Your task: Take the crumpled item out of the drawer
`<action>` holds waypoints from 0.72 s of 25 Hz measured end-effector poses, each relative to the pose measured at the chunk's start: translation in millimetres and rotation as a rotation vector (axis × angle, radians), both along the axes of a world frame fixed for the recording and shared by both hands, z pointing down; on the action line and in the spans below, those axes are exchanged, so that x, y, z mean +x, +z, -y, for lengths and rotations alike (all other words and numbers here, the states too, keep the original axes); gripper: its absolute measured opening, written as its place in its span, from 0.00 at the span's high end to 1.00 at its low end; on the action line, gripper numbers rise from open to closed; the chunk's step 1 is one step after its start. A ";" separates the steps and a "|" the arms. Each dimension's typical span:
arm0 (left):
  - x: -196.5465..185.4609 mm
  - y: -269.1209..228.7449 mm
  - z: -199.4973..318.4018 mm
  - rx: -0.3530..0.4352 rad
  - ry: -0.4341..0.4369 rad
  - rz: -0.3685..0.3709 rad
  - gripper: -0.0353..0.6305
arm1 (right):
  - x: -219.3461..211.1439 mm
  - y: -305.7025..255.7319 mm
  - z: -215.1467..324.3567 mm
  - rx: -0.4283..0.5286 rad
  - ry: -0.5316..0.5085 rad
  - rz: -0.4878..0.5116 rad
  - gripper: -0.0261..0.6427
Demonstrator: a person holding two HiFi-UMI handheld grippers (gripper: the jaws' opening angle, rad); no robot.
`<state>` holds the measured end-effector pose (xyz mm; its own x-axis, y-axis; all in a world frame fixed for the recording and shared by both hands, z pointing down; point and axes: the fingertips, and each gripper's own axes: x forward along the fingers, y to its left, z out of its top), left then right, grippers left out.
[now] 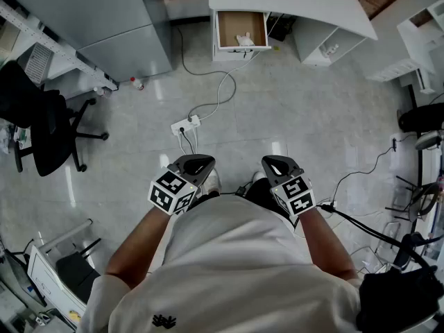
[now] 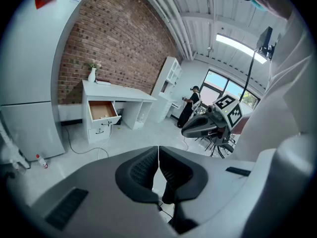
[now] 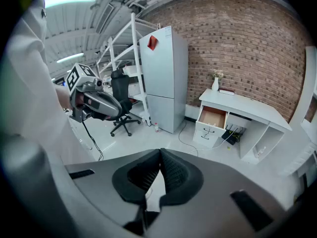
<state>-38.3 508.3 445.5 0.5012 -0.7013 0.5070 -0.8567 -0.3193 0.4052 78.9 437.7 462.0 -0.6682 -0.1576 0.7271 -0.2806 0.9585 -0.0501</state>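
Observation:
A white crumpled item [image 1: 244,39] lies inside the open wooden-lined drawer [image 1: 241,45] of the white desk [image 1: 291,2] at the far top of the head view. That drawer [image 2: 102,110] stands far off in the left gripper view, and the same open drawer [image 3: 213,117] is far off in the right gripper view. My left gripper [image 1: 196,164] and right gripper [image 1: 279,164] are held close to my body, well short of the desk. Both are shut with nothing between the tips. The left gripper [image 2: 158,148] and right gripper [image 3: 160,151] show their jaws touching.
A grey fridge [image 1: 114,19] stands left of the desk. A power strip [image 1: 185,124] with its white cable [image 1: 222,89] lies on the floor between me and the drawer. A black office chair [image 1: 45,120] sits at left. Black cables [image 1: 361,224] and gear crowd the right side.

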 end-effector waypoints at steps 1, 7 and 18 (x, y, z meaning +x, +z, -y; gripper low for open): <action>-5.3 3.5 1.8 0.003 0.003 0.004 0.91 | -4.3 0.9 -0.4 0.003 0.002 0.000 0.92; -10.6 13.6 24.3 0.007 0.029 0.006 0.91 | -9.0 2.1 6.7 -0.002 0.021 -0.007 0.92; 14.0 11.8 144.7 -0.014 0.060 0.078 0.91 | 3.1 7.2 128.1 -0.036 0.088 0.064 0.92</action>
